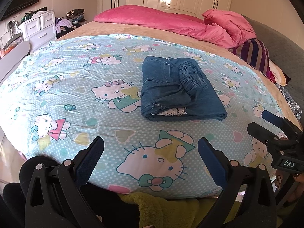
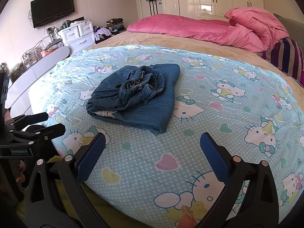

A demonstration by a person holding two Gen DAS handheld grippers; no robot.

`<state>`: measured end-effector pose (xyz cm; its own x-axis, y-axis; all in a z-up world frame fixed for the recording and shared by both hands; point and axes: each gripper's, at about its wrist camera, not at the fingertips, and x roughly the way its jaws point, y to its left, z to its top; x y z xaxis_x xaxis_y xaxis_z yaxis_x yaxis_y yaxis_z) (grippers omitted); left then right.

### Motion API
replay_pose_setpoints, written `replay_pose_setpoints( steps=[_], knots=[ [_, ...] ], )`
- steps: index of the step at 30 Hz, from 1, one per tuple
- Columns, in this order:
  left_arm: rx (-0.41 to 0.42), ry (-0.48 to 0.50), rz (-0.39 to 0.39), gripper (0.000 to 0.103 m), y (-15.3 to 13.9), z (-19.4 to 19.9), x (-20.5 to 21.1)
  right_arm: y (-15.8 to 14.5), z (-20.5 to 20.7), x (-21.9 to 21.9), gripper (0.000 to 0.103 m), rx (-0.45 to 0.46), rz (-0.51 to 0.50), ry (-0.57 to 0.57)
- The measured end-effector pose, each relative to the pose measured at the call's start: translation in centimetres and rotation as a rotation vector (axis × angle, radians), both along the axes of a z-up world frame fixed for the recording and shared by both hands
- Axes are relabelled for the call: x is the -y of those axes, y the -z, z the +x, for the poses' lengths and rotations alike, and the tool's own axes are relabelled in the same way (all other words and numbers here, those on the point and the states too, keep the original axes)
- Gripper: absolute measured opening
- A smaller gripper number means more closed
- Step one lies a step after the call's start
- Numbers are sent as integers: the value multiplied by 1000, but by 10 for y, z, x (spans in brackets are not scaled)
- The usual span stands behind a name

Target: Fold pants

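Hovering clear, both spread wide, empty: left gripper, right gripper | pants folded mid-sheet, well apart from both | waistband bunched on top; judged: flatten it, square edges.

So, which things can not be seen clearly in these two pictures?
- Jeans: inner layers hidden by the folds, both views; the white lace at the edge cannot be identified.
- Right hand-held gripper: cut off by the left view's edge.
- Left hand-held gripper: partly cut off by the right view's edge.
- Dresser clutter: too small.
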<state>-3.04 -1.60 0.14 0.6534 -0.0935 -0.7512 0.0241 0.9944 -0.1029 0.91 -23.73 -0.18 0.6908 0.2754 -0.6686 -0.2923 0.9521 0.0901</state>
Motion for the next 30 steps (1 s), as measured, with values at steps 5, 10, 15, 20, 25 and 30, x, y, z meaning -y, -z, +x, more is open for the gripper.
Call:
replay_pose_setpoints(
  steps=[5,10,15,20,25,30],
  knots=[
    [0,-1,3,99,0,0,0,1,0,0,94,-3,2,1],
    [-2,-6,2,99,0,1,-1,2,-1,-2,94,-5,1,-2],
    [-4,-13,-1,99,1,1,-3,2,0,-2,94,-6,1,-1],
    [-3,-12,0,99,1,1,-3,2,-1,-2,94,-7,1,0],
    [1,-4,4,99,0,1,-2,1,-1,-3,94,-7,2,2],
    [-4,-5,-2,99,0,1,-1,1,-1,-2,94,-7,2,1]
  ],
)
